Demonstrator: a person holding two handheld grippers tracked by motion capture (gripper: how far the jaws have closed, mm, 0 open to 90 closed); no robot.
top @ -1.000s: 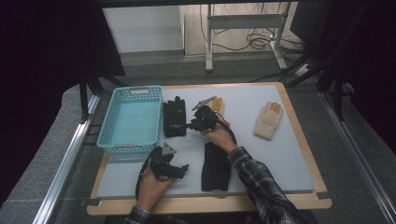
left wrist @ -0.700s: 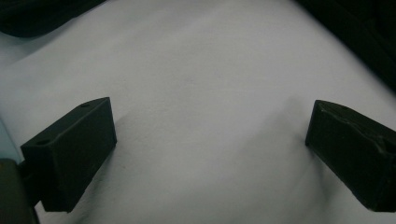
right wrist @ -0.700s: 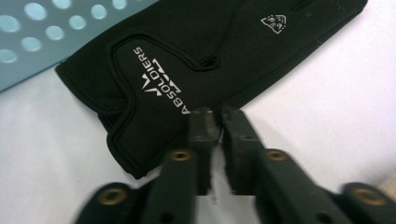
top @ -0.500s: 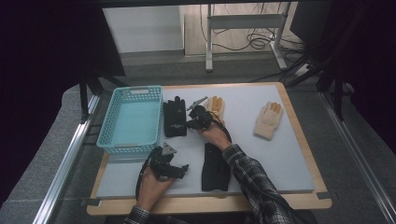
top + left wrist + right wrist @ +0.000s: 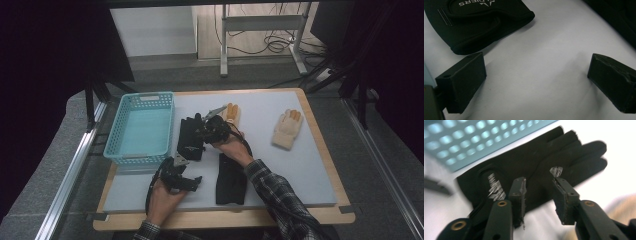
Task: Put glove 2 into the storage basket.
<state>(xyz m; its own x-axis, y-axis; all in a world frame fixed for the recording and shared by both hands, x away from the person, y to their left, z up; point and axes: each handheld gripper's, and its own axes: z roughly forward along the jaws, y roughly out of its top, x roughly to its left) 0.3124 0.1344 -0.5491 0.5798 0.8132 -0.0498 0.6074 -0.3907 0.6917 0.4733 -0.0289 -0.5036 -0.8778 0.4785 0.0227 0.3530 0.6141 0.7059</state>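
A black glove [image 5: 189, 140] lies flat beside the blue basket [image 5: 140, 127]; a second black glove [image 5: 231, 179] lies nearer the front edge. My right gripper [image 5: 202, 131] hovers over the first glove. In the right gripper view the right gripper [image 5: 539, 182] is open, its jaws just above the black glove [image 5: 534, 162] near the palm. My left gripper [image 5: 192, 182] rests low at the front left. The left gripper [image 5: 536, 62] is open over bare table, with a black glove's cuff [image 5: 481, 22] just beyond its left jaw.
A tan glove [image 5: 287, 129] lies at the right of the white table [image 5: 300, 170], and another tan glove [image 5: 231, 112] sits behind the right hand. The blue basket [image 5: 474, 137] borders the black glove's far side.
My right gripper has edged a little to the left over the black glove by the basket. The left gripper has stayed where it was.
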